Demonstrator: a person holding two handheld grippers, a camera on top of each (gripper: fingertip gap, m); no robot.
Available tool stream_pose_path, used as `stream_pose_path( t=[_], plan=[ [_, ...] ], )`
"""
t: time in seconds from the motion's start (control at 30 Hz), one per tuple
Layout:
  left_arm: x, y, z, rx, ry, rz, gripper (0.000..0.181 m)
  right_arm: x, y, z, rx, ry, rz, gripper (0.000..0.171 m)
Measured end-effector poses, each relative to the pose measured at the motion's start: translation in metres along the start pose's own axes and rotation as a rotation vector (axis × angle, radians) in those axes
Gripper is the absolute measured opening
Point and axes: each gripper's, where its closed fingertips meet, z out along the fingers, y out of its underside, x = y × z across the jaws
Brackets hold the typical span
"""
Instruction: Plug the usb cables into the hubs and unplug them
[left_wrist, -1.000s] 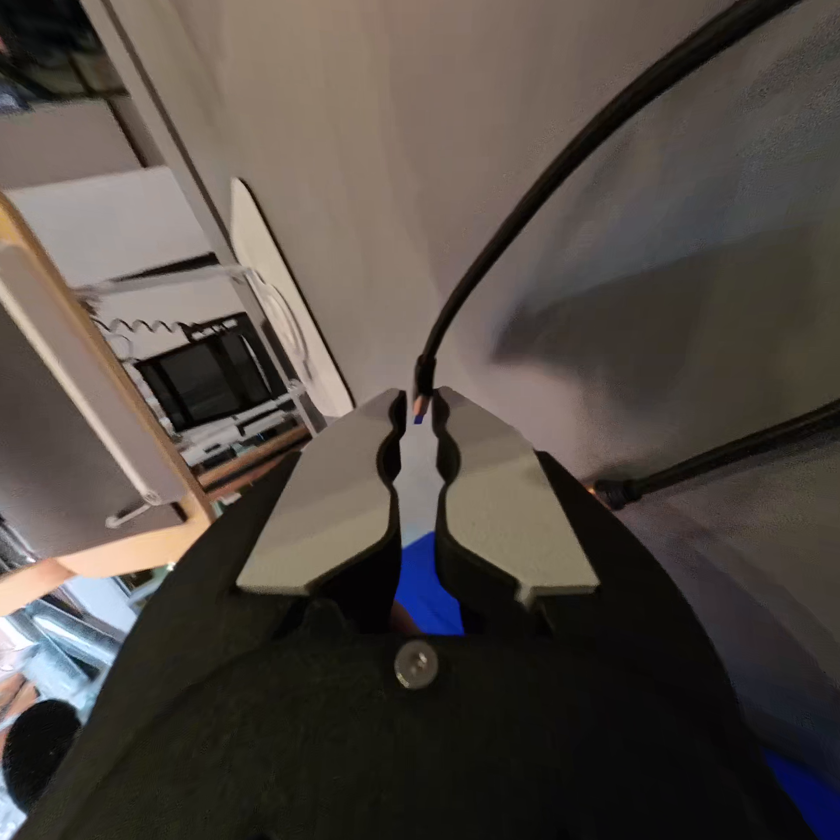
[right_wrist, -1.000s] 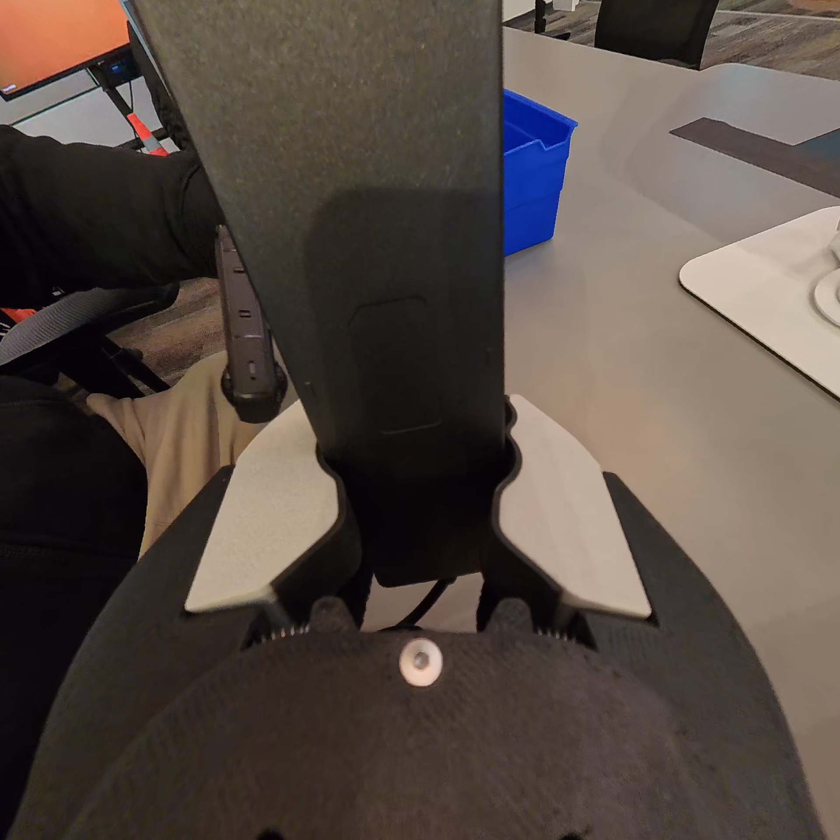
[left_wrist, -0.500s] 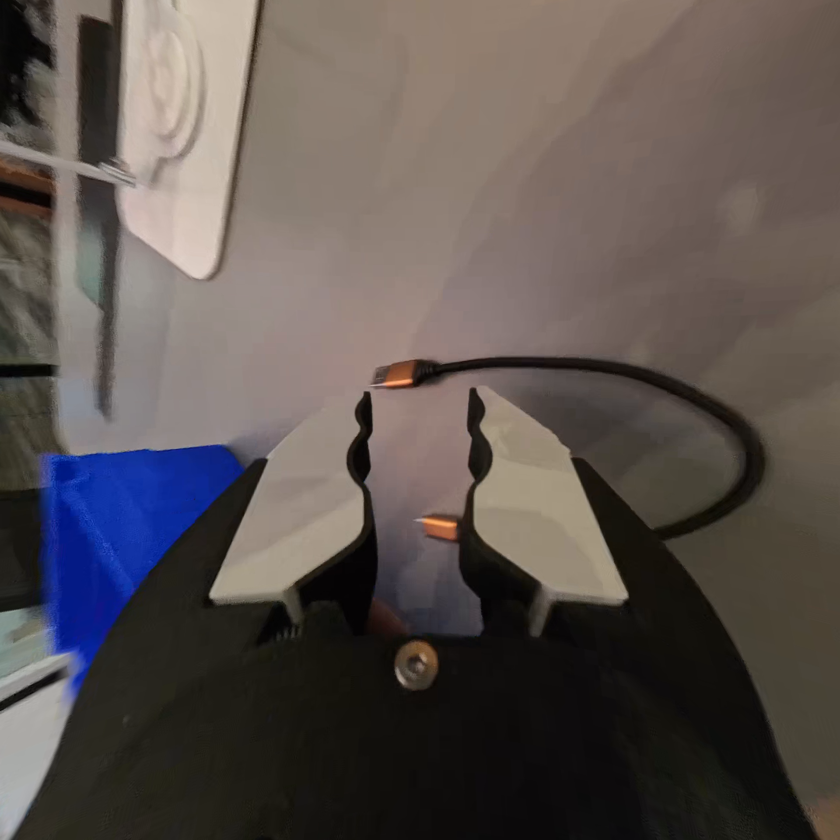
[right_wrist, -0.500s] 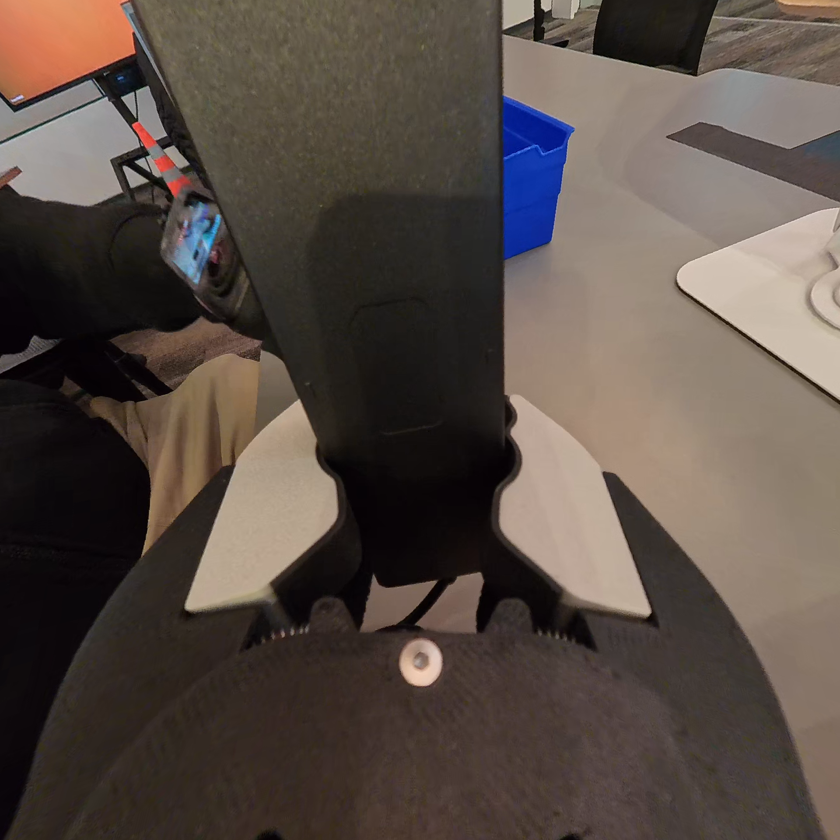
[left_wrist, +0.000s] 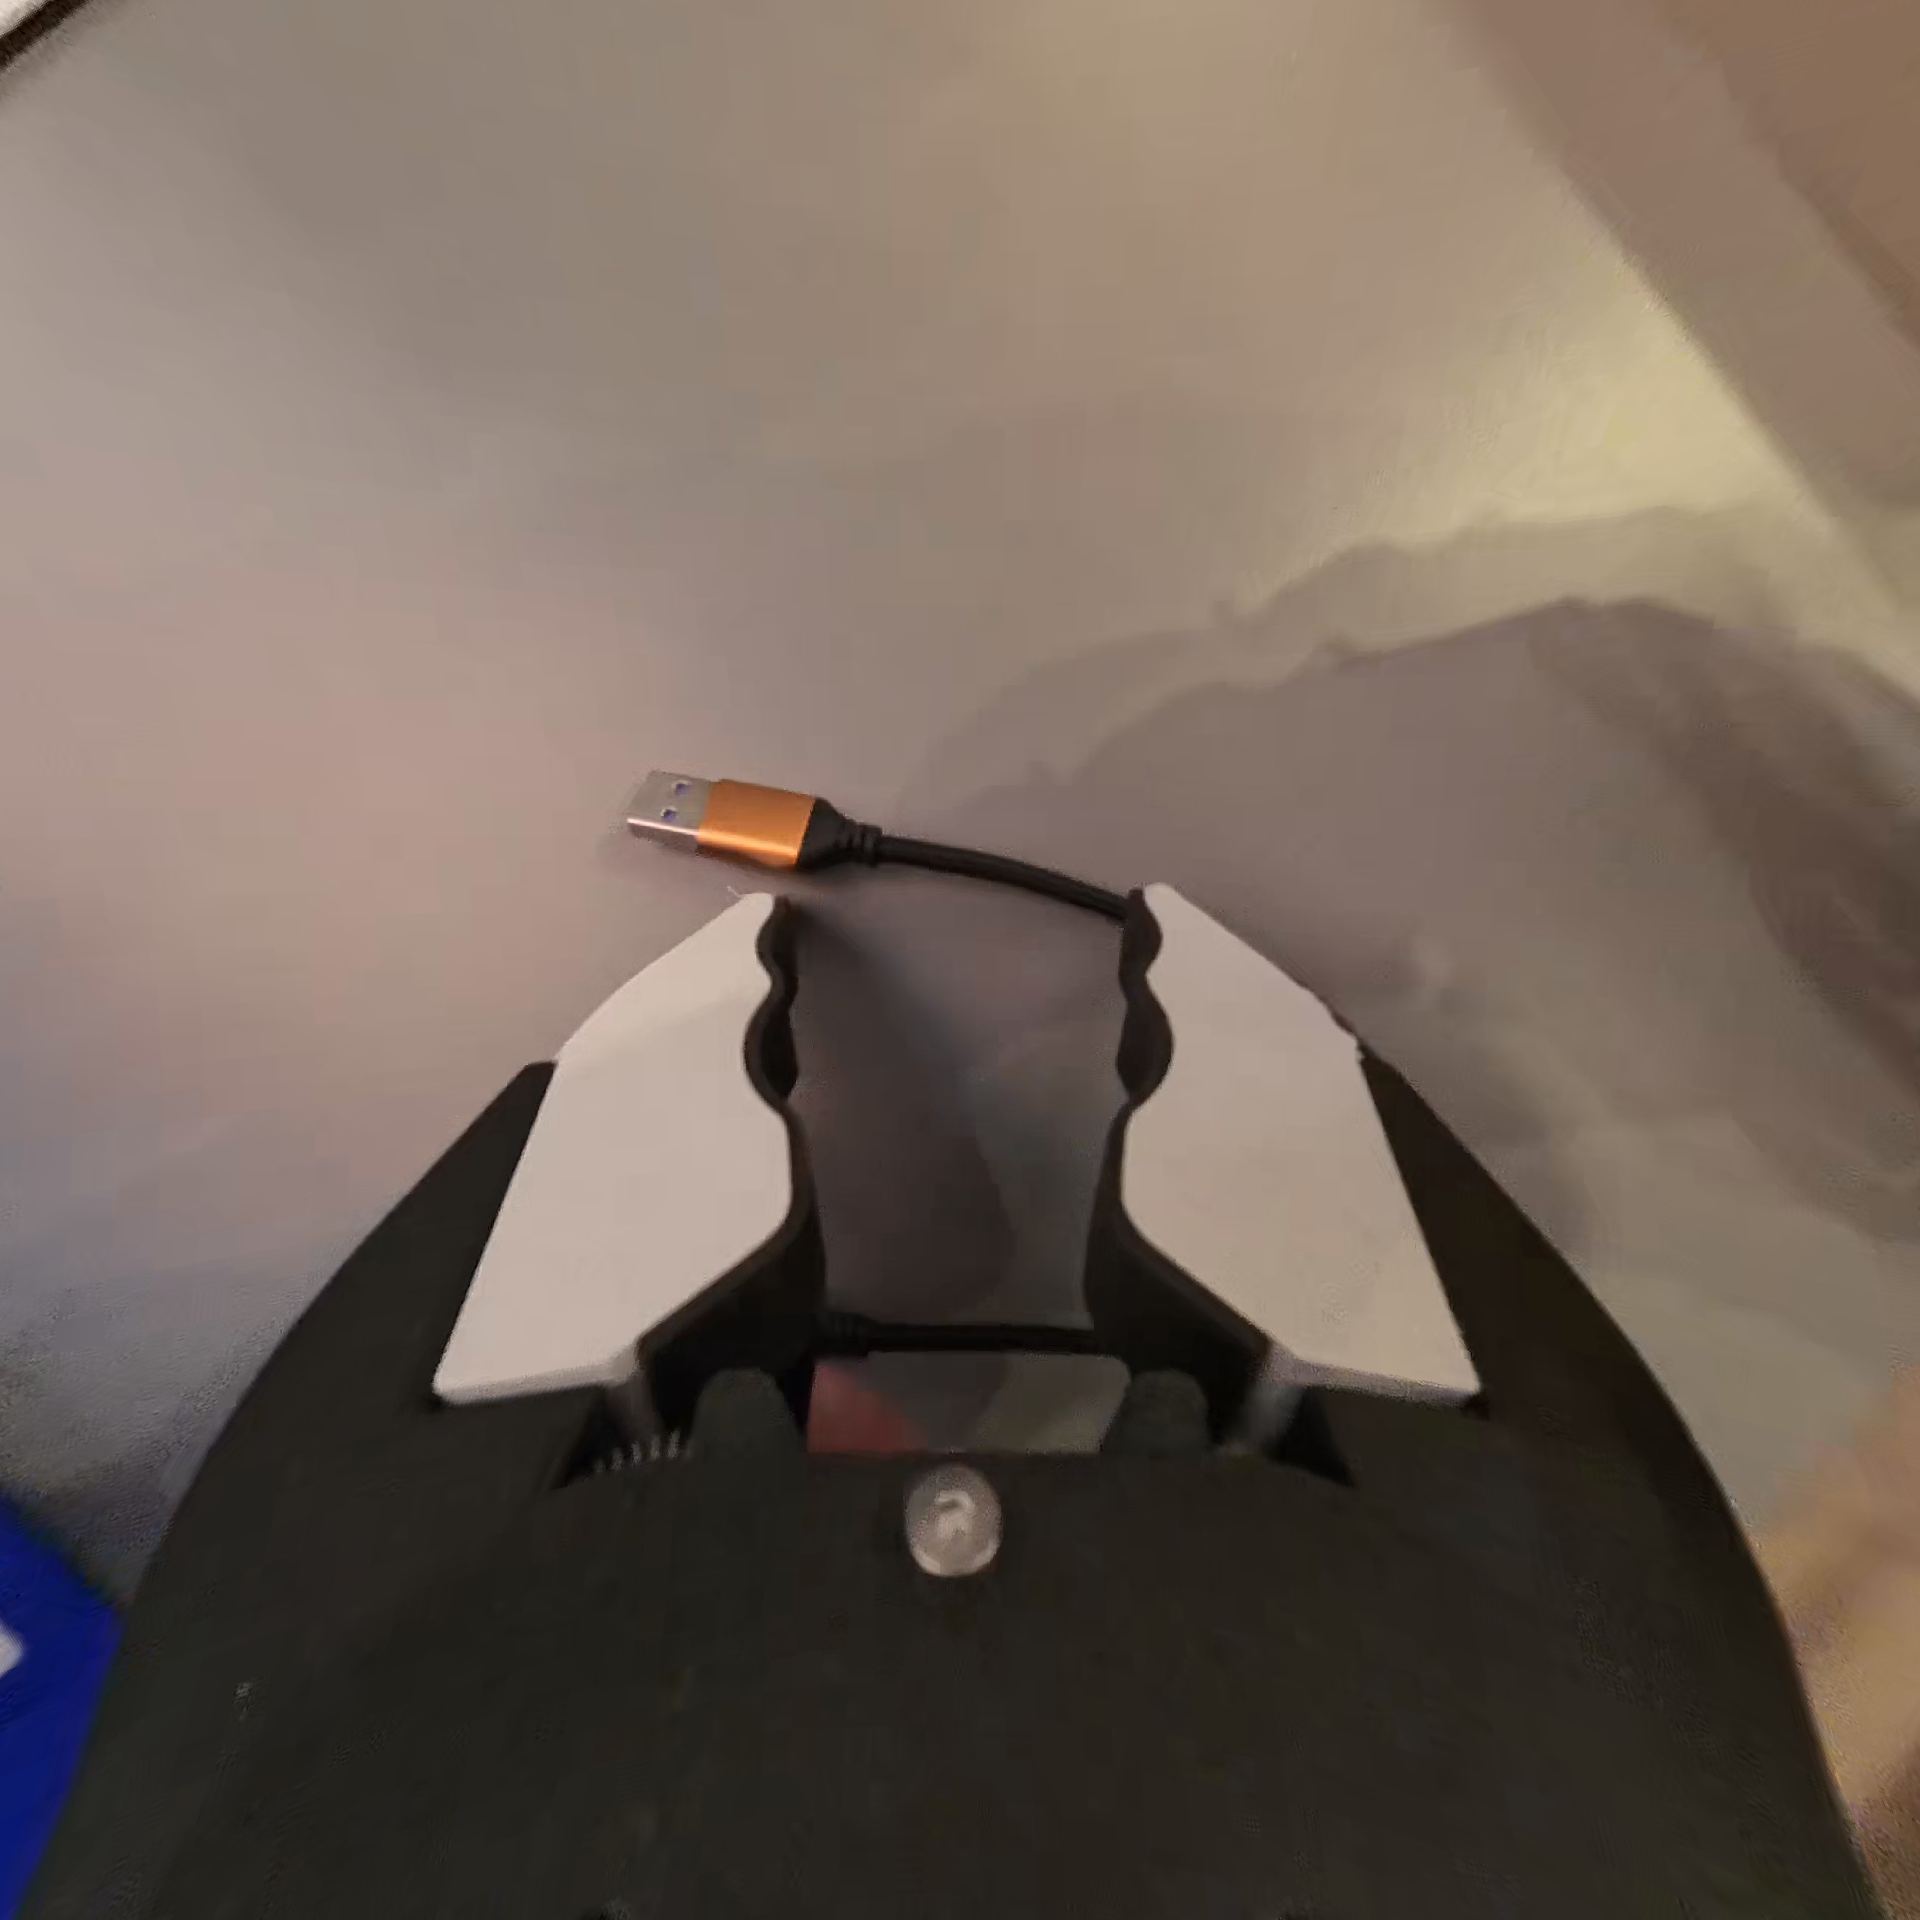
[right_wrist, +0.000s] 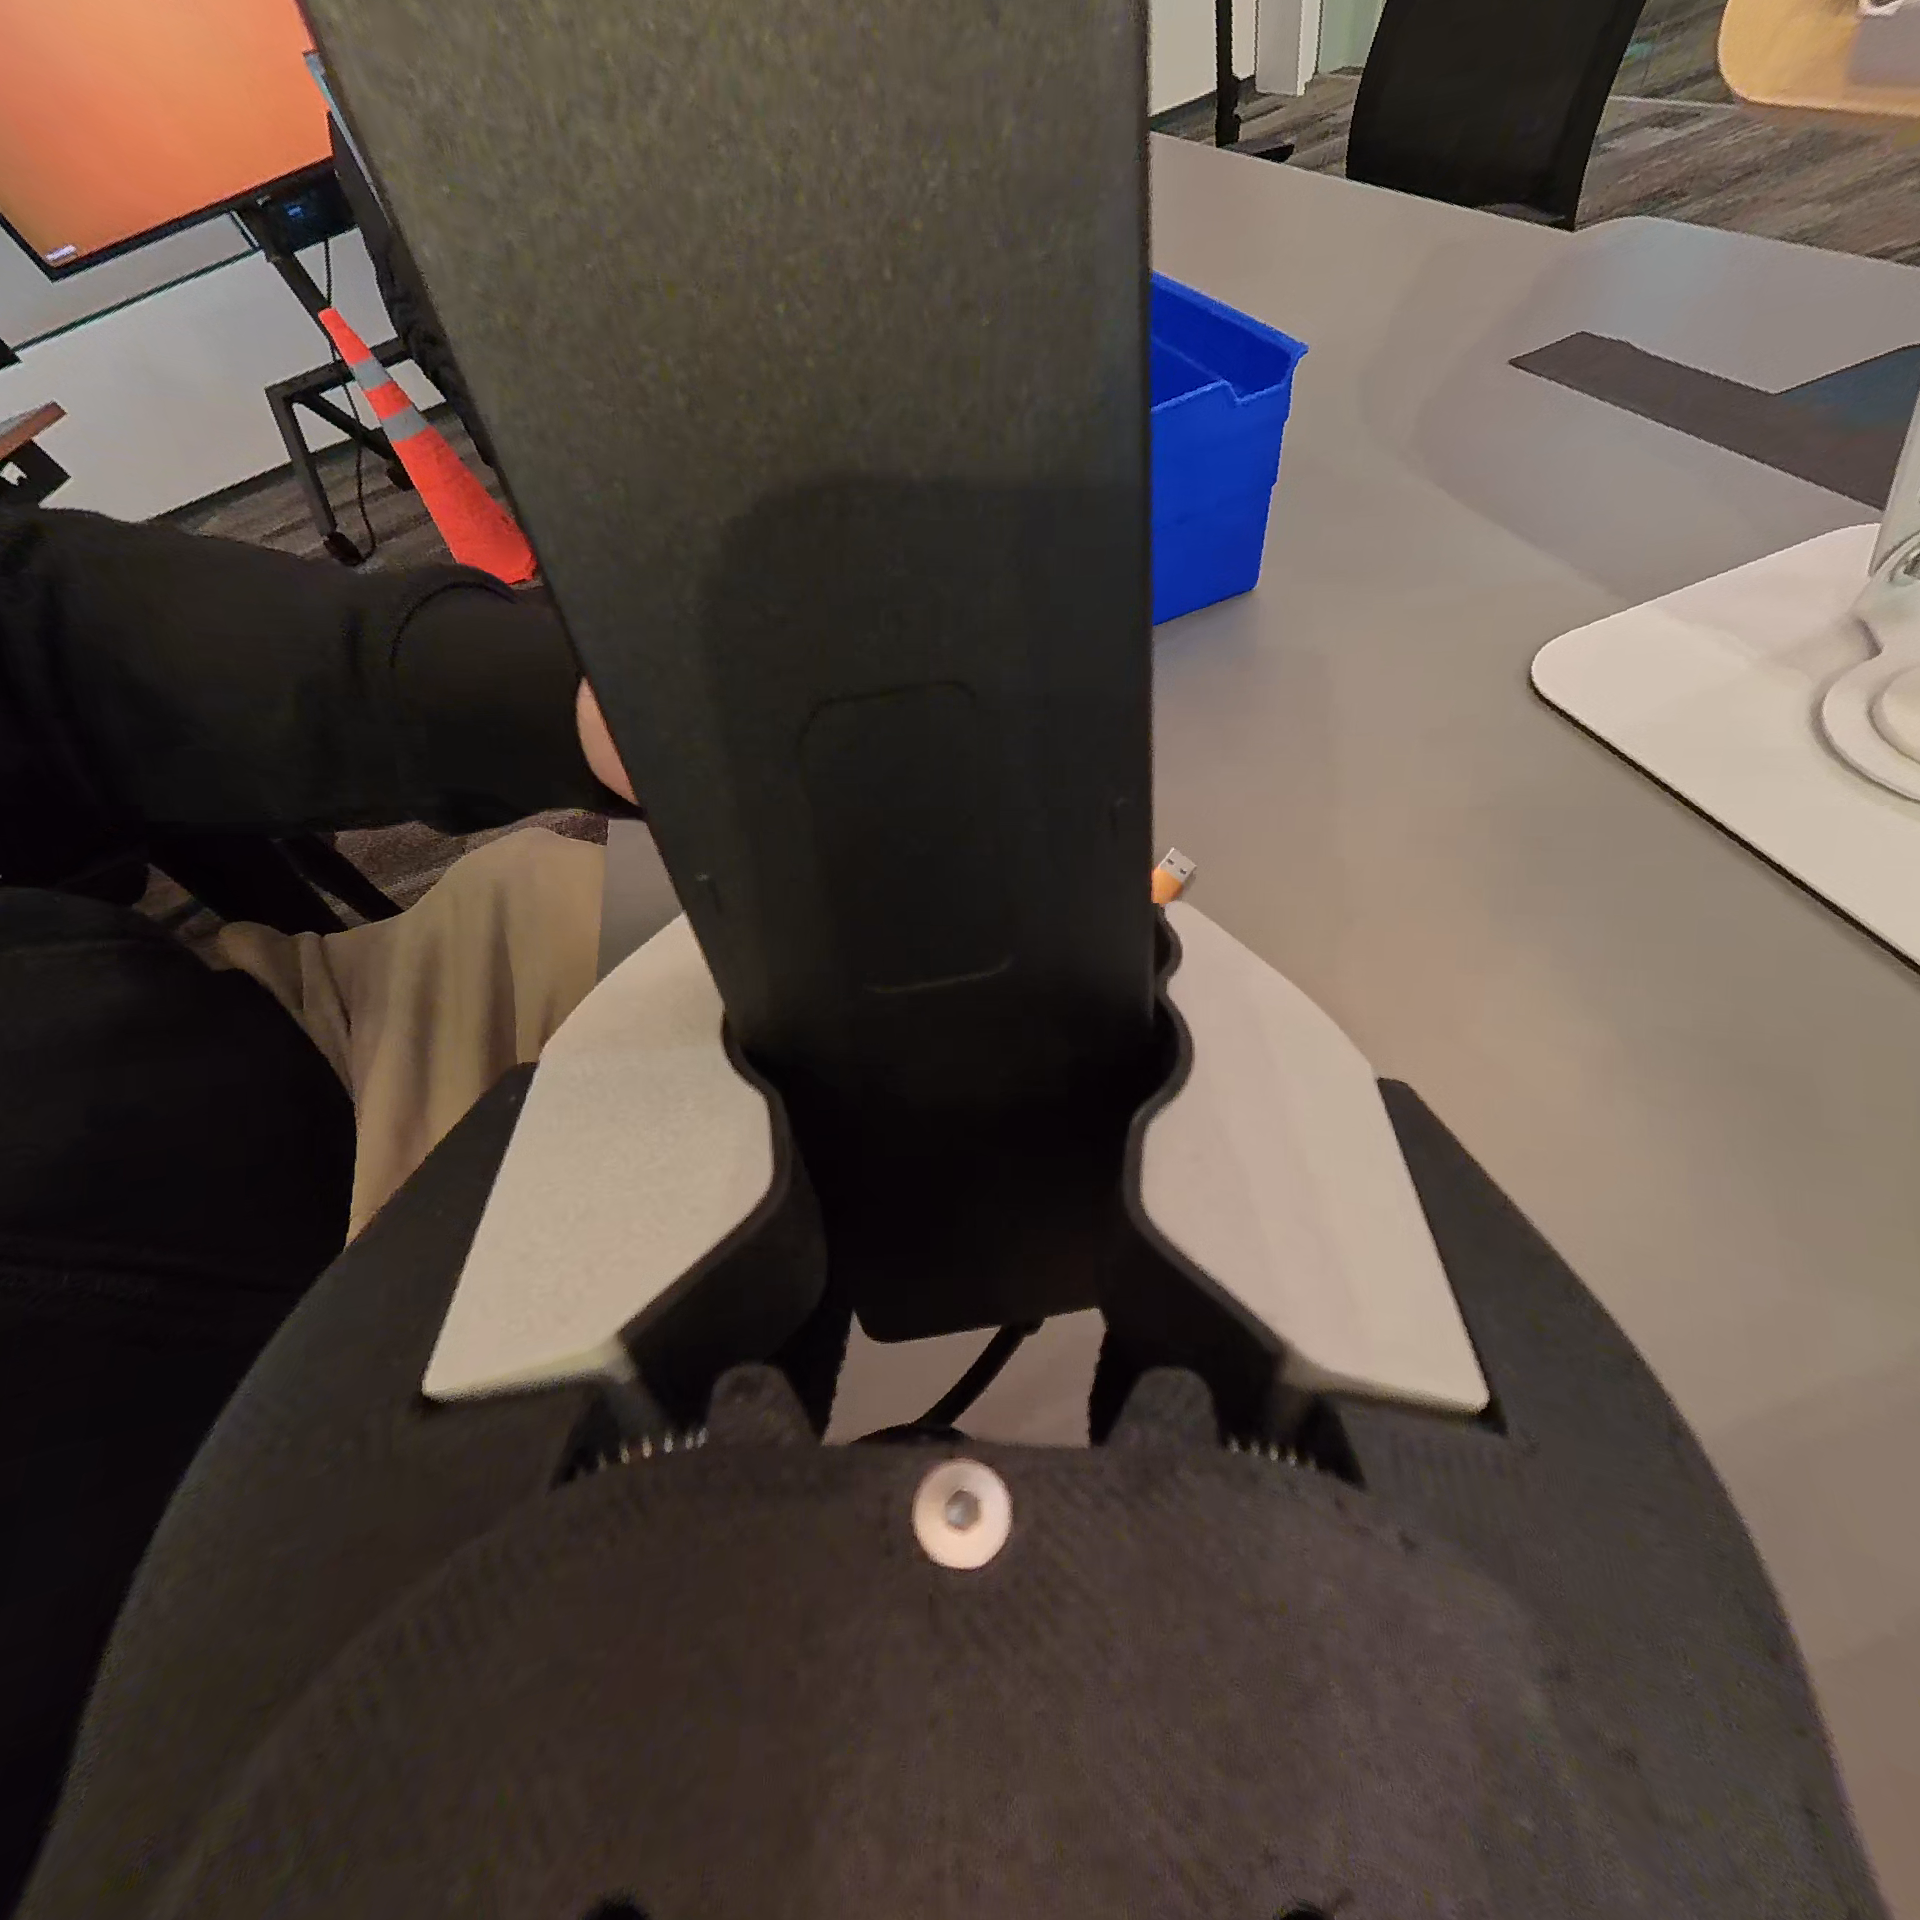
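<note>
Black hub clamped on the right, orange-collared plug lying free on the left.

Nearest, the right gripper (right_wrist: 961, 935) is clenched on the flat black hub (right_wrist: 790, 520), which rises out of frame. The left gripper (left_wrist: 951, 904) is released and holds nothing. Just past its tips, the usb cable (left_wrist: 987, 862) lies on the grey table (left_wrist: 727, 416) with its plug (left_wrist: 717, 821) unplugged. I judge the cable is out, with regrasping and plugging in still to come.
</note>
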Motion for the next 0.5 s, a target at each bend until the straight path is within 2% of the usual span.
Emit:
stream_pose_path(
  t=[0.2,0.27,0.33,0.5],
  plan=[
    [-0.002,-0.014,0.009,0.033,-0.022,-0.035,0.056,0.0,0.0,0.001,0.002,-0.004,0.004,0.067],
    [-0.006,-0.015,0.012,0.013,-0.09,0.044,0.045,0.0,0.0,0.001,0.001,-0.005,0.002,0.067],
    [0.002,-0.02,0.015,0.015,-0.086,0.09,0.029,0.0,0.0,0.001,0.002,-0.003,0.001,0.067],
    [0.005,-0.03,0.021,0.01,-0.093,0.214,0.007,0.001,-0.001,-0.002,0.01,0.004,0.001,0.067]
  ],
)
